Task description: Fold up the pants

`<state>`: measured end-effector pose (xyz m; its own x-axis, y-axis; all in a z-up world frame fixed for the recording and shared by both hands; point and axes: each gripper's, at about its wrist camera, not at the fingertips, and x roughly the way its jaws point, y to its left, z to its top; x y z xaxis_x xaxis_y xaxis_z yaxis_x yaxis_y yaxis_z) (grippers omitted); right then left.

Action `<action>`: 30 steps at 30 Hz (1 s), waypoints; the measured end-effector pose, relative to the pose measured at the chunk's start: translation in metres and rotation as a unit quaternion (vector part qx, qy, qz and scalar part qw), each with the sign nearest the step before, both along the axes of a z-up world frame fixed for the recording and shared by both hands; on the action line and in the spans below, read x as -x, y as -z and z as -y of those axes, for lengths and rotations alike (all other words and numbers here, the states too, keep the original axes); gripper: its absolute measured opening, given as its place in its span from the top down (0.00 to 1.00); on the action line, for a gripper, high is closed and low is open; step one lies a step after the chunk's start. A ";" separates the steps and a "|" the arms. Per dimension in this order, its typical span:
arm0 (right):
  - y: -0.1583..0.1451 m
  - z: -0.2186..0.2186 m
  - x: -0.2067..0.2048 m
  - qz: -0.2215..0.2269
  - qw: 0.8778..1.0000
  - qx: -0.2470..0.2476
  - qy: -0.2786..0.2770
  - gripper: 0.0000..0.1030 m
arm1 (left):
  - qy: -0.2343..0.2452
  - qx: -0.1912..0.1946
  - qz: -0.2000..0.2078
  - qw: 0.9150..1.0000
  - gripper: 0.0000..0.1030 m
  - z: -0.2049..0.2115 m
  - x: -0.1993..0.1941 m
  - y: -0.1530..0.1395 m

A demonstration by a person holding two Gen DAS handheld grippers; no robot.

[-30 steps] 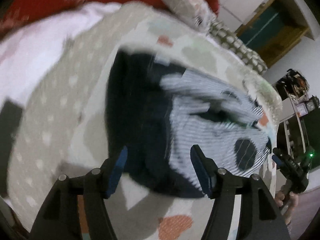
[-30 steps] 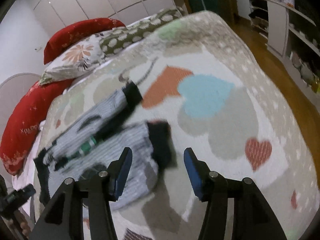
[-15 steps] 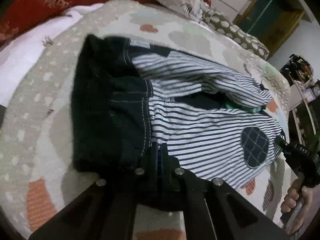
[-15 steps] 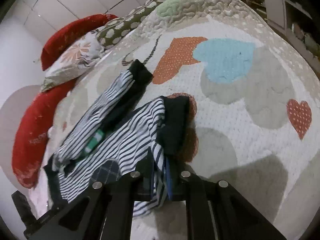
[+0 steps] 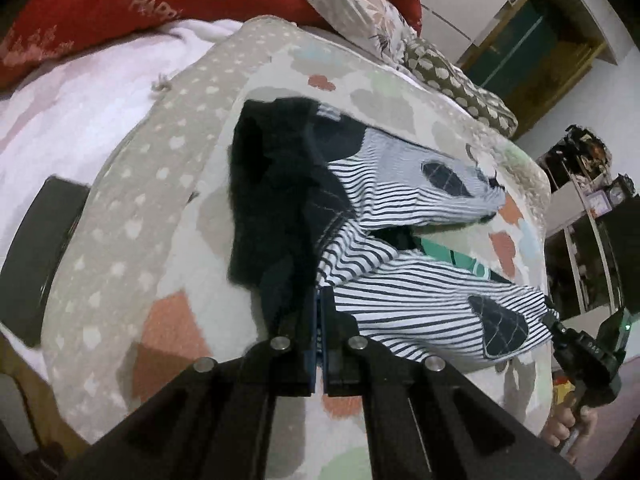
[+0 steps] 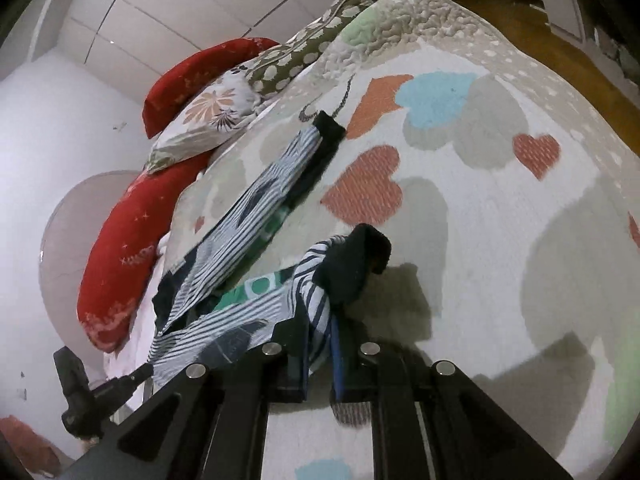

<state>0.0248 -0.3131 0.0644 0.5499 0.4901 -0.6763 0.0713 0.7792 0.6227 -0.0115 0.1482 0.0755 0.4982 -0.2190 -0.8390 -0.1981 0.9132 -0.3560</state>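
Observation:
The pants (image 5: pixel 404 300) are white with dark stripes, a dark navy waistband and dark cuffs. They lie on the heart-patterned quilt (image 5: pixel 132 216). My left gripper (image 5: pixel 320 312) is shut on the near corner of the waistband and lifts it off the bed. My right gripper (image 6: pixel 320 344) is shut on the near leg just behind its dark cuff (image 6: pixel 352 264) and holds it raised. The far leg (image 6: pixel 276 184) still lies flat on the quilt (image 6: pixel 500 264). The right gripper also shows in the left wrist view (image 5: pixel 580 352).
Red pillows (image 5: pixel 120 12) and patterned pillows (image 6: pixel 208 120) sit along the head of the bed. A pink sheet (image 5: pixel 80 112) lies beside the quilt. A dark flat object (image 5: pixel 40 248) lies at the bed's left edge. Shelves (image 5: pixel 592 220) and wood floor (image 6: pixel 560 48) lie beyond the bed.
A second ago both grippers were open above the pants. They closed on the waistband and the leg end, and now both have lifted the near side of the pants off the quilt.

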 end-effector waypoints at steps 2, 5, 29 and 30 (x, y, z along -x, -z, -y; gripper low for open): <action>0.007 -0.001 0.013 -0.004 1.000 0.019 -0.003 0.91 | 0.005 -0.011 -0.015 1.000 0.98 0.003 0.006 0.009; 0.026 -0.001 0.024 -0.027 0.999 0.041 -0.004 0.88 | -0.003 -0.038 -0.048 0.998 0.98 0.004 0.007 0.027; 0.002 -0.006 -0.016 0.010 0.994 0.111 -0.001 0.63 | -0.041 -0.005 -0.012 0.999 0.98 -0.036 -0.007 0.038; 0.000 -0.010 -0.024 0.013 0.993 0.113 -0.004 0.63 | -0.045 -0.008 -0.015 0.999 0.98 -0.041 -0.004 0.036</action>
<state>0.0483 -0.3035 0.0643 0.5652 0.3314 -0.7555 0.0512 0.8999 0.4331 -0.0071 0.1892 0.0390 0.4903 -0.1616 -0.8564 -0.2891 0.8969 -0.3347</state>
